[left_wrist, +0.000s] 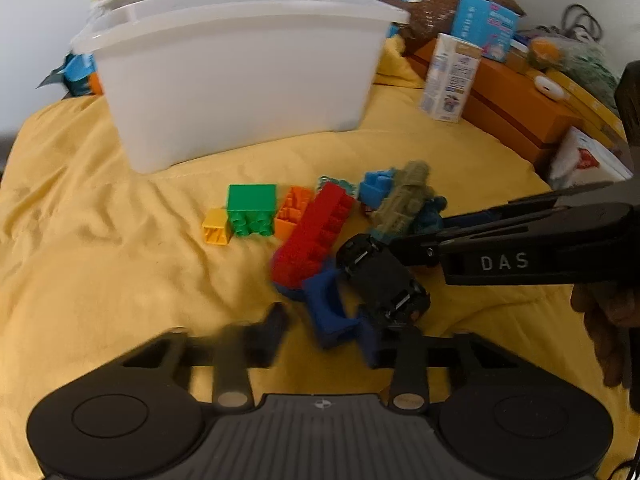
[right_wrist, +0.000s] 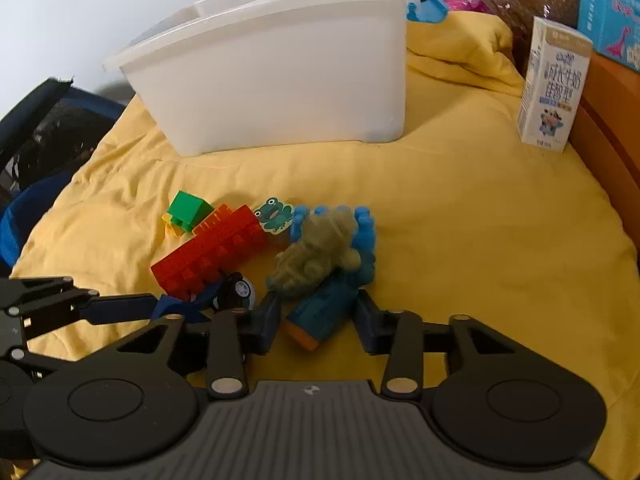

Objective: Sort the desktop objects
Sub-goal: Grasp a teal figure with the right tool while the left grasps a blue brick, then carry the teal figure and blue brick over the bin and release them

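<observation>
Both tongs spread: left gripper (left_wrist: 326, 330) around dark blue block (left_wrist: 326, 312) near black toy car (left_wrist: 382, 280), right gripper (right_wrist: 318, 320) around teal toy (right_wrist: 326, 308).

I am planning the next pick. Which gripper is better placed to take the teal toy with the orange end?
Right. The right gripper has its fingers on both sides of the teal toy. The left gripper is at the blue block and black car instead.

Wrinkled matt yellow cloth (right_wrist: 460, 220); smooth translucent plastic bin (right_wrist: 280, 80).
</observation>
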`<state>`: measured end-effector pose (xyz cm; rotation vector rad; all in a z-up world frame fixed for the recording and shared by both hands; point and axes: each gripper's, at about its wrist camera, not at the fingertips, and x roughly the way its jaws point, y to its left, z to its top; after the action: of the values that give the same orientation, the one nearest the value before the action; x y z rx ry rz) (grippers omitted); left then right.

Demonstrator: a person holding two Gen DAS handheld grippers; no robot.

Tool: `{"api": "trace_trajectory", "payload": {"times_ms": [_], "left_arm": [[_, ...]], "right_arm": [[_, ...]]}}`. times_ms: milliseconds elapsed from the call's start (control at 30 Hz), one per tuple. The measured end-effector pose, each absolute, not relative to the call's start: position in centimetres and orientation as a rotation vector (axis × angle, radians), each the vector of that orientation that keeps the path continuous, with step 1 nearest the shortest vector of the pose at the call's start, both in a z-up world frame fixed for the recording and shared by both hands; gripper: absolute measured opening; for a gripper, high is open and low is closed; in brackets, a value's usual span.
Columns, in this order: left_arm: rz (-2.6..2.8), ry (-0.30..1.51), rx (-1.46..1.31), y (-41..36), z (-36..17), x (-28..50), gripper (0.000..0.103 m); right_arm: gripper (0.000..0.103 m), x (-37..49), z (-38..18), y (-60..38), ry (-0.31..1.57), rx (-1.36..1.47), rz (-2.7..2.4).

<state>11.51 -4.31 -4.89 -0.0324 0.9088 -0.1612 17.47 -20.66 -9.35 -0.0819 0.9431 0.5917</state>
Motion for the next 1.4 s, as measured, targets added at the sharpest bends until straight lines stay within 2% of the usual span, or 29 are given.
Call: {"api": "trace_trajectory", "payload": {"times_ms": [200,233,333,467,533,567,667,700,833,1033,1200,1267,1400], "left_arm": [[-0.154,0.888,-0.029,-2.9,-4.3,10.2,0.033],[-0.148,0.883,-0.036,-2.7,-4.3,10.0,0.035],[-0.119,0.9,-0.053,-2.7,-4.8,10.4,0.058],[-0.124,0.894,-0.061,-3.0,-4.9,11.2,0.058],[-0.151,0.887,-0.047,-3.3,-4.9,11.4,0.051],[-0.171,0.89,-0.036,-3.5,-5.0,11.4,0.039],[-0.185,0.885,0.02,-4.0,-5.0,11.3,0.022],[-0.187,0.884,0.014,-3.9,-5.0,11.2,0.022],[-0.188,0.878,-0.002,-3.2,-4.7,10.6,0.022],[-0.156,0.846,-0.071,-1.8,-3.4,9.7,0.022],[-0.14,0.843,-0.101,-1.3,-3.0,9.5,0.022],[-0.128,0.833,-0.124,-0.9,-2.4,9.5,0.022],[-0.121,0.764,-0.153,0.2,0.4,9.7,0.022]], "right_arm": [[0.043,15.4,-8.4,-21.7,0.884,-0.167,0.636],[0.043,14.9,-8.2,-21.8,0.866,-0.196,0.643],[0.043,13.7,-8.3,-22.5,0.849,-0.263,0.66],[0.045,13.3,-9.1,-22.6,0.871,-0.309,0.655],[0.052,13.4,-9.1,-22.7,0.881,-0.279,0.64],[0.055,13.7,-9.1,-22.8,0.886,-0.255,0.629],[0.052,14.2,-9.4,-23.0,0.914,-0.205,0.615],[0.044,14.3,-9.4,-23.1,0.913,-0.196,0.608],[0.03,14.4,-9.1,-23.7,0.911,-0.18,0.611],[0.027,14.4,-8.4,-24.8,0.906,-0.176,0.615],[0.032,14.5,-9.2,-24.7,0.93,-0.168,0.593],[0.028,14.3,-9.0,-24.4,0.927,-0.18,0.603],[0.027,13.9,-7.3,-24.5,0.876,-0.15,0.627]]}}
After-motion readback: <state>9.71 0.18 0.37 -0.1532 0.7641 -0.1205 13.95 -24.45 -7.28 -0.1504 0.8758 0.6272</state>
